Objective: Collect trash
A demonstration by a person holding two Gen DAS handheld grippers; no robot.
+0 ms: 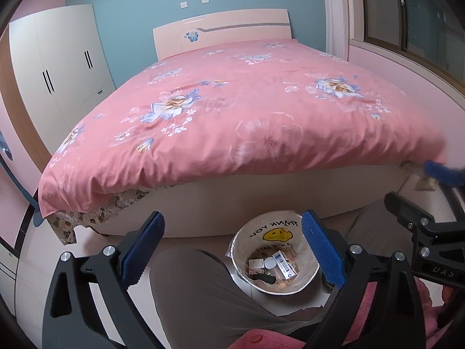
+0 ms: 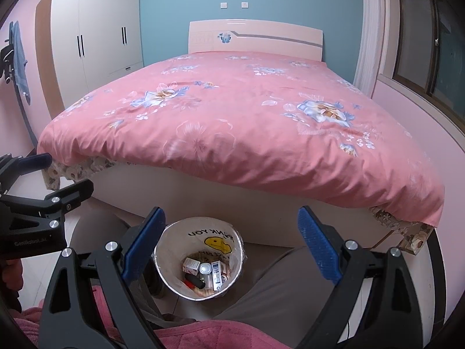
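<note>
A small round trash bin (image 1: 312, 276) (image 2: 162, 270) lined with a smiley-face "thank you" bag stands on the floor at the foot of the bed, between the person's knees. Inside lie small boxes (image 1: 284, 265) (image 2: 191, 264), a bottle cap (image 2: 205, 268) and a dark lighter-like item (image 2: 195, 282). My left gripper (image 1: 232, 250) is open and empty, held above and in front of the bin. My right gripper (image 2: 231, 247) is open and empty, also above the bin. Each gripper shows at the edge of the other's view.
A bed with a pink floral quilt (image 1: 247, 110) (image 2: 247, 122) fills the middle. A white wardrobe (image 1: 58, 67) (image 2: 96, 37) stands at the left, a window (image 2: 430, 52) at the right. The person's grey-trousered legs (image 1: 197, 299) (image 2: 284, 290) flank the bin.
</note>
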